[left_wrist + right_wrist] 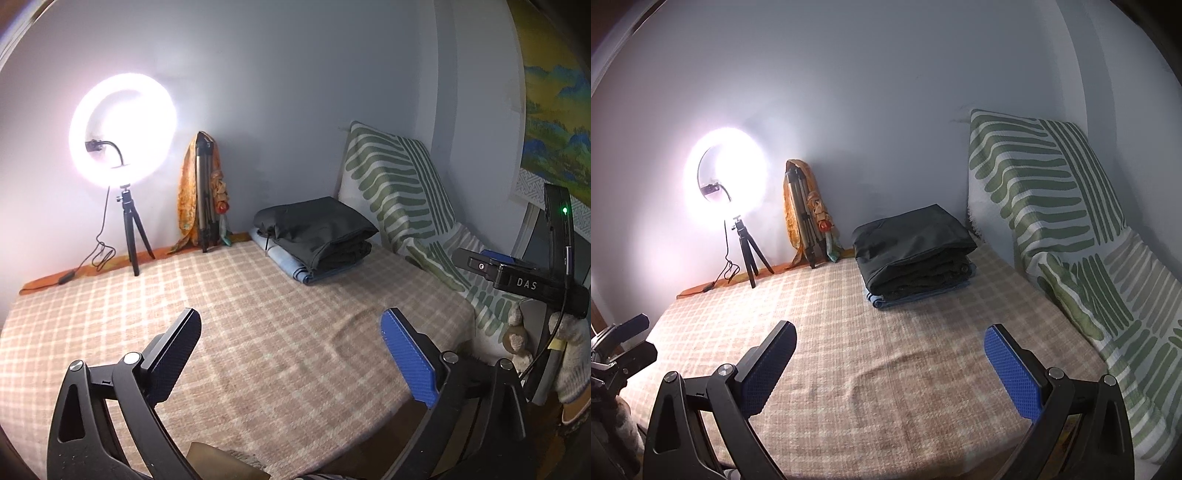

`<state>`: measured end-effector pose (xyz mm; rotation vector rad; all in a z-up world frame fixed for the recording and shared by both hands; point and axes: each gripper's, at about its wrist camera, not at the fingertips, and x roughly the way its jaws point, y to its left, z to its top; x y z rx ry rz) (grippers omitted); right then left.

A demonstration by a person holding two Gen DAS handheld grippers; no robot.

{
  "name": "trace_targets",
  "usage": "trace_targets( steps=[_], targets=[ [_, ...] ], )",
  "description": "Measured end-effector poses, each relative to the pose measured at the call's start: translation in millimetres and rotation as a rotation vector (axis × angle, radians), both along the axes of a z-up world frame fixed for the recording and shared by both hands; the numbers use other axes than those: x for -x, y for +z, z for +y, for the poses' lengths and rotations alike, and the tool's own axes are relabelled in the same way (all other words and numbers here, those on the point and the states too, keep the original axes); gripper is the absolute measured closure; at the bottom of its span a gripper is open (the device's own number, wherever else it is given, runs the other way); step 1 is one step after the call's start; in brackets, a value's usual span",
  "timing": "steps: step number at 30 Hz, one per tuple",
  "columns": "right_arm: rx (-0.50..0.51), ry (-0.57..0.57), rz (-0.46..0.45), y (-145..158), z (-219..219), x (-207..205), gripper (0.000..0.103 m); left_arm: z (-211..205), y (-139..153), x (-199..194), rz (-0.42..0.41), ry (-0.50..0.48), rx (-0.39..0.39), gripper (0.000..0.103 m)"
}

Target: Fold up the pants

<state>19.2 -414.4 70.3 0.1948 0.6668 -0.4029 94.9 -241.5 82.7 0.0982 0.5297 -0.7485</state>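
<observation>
Checked bedspread (886,369): lay bare in front, leaving a folding surface. Stack of folded pants (912,251): sat at the far edge by the wall, likely set aside as finished. Left gripper (291,343) and right gripper (890,354): both hovered spread wide, nothing between the fingers.

Dark grey pants (912,251) on pale blue cloth (886,301); beige checked bedcover (886,369)

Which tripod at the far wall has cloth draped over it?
The taller silver tripod, wrapped in orange patterned cloth; the short black tripod carries the lit ring light.
</observation>
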Motion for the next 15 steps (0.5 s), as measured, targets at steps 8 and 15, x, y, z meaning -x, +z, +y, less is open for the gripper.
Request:
trace_targets(
  steps=[8, 15],
  targets=[
    [0.011, 0.013, 0.005, -1.8, 6.2, -2.2, 0.0, 0.7, 1.4, 2.1, -0.001, -0.002, 0.006, 0.004],
    [0.003, 0.019, 0.006, -3.4, 7.1, -1.8, 0.0, 0.5, 2.9, 6.4, -0.017, -0.007, -0.005, 0.004]
  ],
)
